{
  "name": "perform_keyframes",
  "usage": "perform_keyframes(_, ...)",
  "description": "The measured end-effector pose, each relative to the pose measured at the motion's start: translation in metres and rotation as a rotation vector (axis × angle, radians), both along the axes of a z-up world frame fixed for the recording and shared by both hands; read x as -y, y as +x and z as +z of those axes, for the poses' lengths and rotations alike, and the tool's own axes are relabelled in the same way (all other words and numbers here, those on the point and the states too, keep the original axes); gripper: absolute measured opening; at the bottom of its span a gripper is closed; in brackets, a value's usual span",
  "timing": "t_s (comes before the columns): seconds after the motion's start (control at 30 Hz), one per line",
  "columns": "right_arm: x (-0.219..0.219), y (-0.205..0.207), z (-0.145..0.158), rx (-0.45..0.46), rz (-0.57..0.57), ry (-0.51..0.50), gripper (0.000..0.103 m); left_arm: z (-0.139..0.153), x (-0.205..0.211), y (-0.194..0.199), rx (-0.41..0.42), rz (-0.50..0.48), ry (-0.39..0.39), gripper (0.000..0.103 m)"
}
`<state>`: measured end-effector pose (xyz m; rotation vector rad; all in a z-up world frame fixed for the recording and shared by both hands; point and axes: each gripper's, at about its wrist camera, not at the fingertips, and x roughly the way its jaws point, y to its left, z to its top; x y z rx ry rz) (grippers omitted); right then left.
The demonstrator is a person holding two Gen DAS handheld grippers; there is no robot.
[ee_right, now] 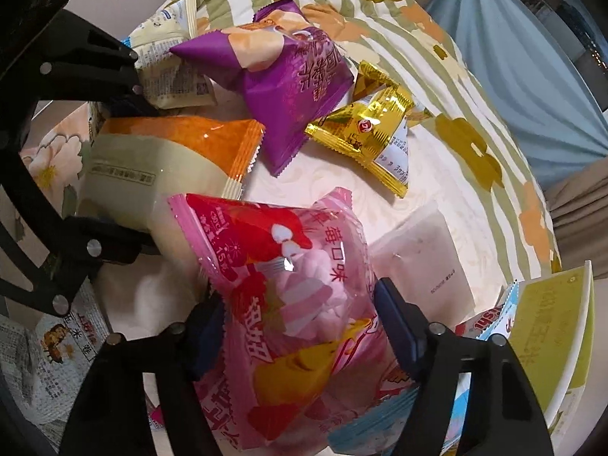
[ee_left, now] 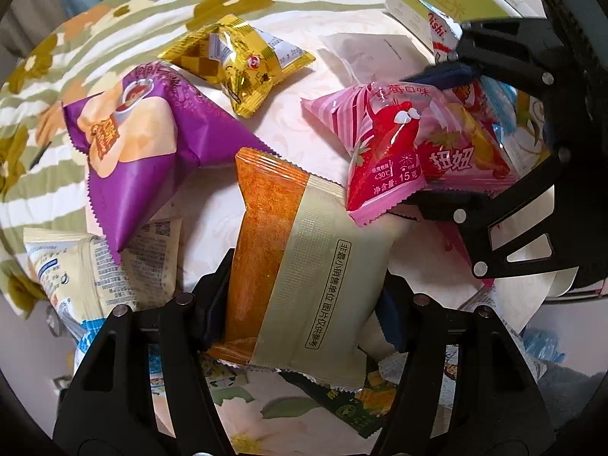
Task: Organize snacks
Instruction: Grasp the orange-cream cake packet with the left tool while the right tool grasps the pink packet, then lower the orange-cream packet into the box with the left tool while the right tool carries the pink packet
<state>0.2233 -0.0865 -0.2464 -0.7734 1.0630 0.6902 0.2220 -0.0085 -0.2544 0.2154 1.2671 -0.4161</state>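
Note:
My left gripper [ee_left: 300,304] is shut on an orange and cream snack packet [ee_left: 300,250], which also shows in the right wrist view [ee_right: 159,159]. My right gripper [ee_right: 300,326] is shut on a pink strawberry snack packet [ee_right: 300,304], seen in the left wrist view [ee_left: 395,148] at the right. Both packets are held just above a pale cloth surface [ee_left: 288,87]. A purple packet [ee_left: 152,144] and a gold packet [ee_left: 239,60] lie on the cloth beyond them.
A cream packet with blue print [ee_left: 87,273] lies left, under the purple one. A white flat sachet [ee_right: 421,262] lies right of the pink packet. A green and white box [ee_right: 551,334] stands at the right. More packets [ee_left: 342,410] lie below. A floral striped cover [ee_right: 437,57] rings the cloth.

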Motion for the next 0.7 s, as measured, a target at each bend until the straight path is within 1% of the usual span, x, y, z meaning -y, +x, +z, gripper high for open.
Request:
perform_keyframes(0.03, 0.001, 0.000, 0.001, -0.013, -0.006, 0.014, 0.063, 0.001, -0.001, 0.000, -0.001, 0.007, -0.002, 0.061)
perform_keyframes(0.1, 0.003, 0.002, 0.005, -0.027, -0.027, 0.040, 0.062, 0.007, -0.004, 0.001, 0.000, 0.025, -0.019, 0.061)
perform_keyframes(0.23, 0.010, 0.004, 0.018, -0.061, -0.085, 0.116, 0.062, 0.018, -0.006, 0.003, 0.014, 0.043, -0.033, 0.061)
perform_keyframes(0.5, 0.021, 0.008, 0.046, -0.085, -0.195, 0.218, 0.062, 0.047, -0.014, 0.002, 0.040, 0.084, -0.069, 0.061)
perform_keyframes(0.7, 0.033, 0.014, 0.072, -0.099, -0.288, 0.320, 0.062, 0.078, -0.020, 0.001, 0.093, 0.102, -0.092, 0.061)
